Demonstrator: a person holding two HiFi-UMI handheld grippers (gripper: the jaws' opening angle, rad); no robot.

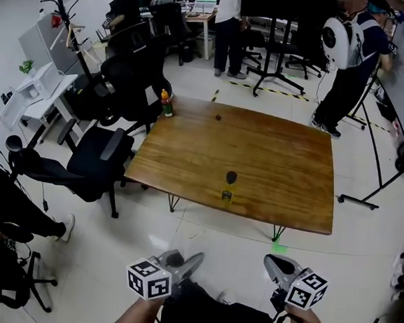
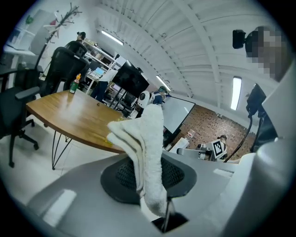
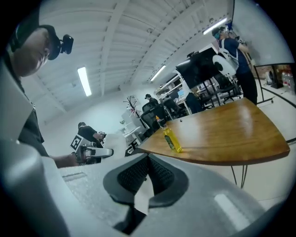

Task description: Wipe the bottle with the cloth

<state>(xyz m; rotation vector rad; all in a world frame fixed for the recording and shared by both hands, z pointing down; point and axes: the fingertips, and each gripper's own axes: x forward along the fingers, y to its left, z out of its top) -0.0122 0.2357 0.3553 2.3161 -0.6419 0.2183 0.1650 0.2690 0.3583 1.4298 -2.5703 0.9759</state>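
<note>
A white cloth [image 2: 147, 152] is clamped between the jaws of the left gripper [image 2: 149, 178] and is seen sticking up beyond them. The right gripper [image 3: 148, 172] is closed with nothing held. The yellow bottle [image 3: 171, 139] is stood upright on the wooden table [image 3: 231, 134], ahead of both grippers and well apart from them.

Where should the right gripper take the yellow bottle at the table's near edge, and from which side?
Grip the yellow bottle round its mid-body, coming in level from the near table edge. It stands upright, close to that edge, its round sides free. The right gripper is shut, so open first; the left gripper holds the cloth.
</note>
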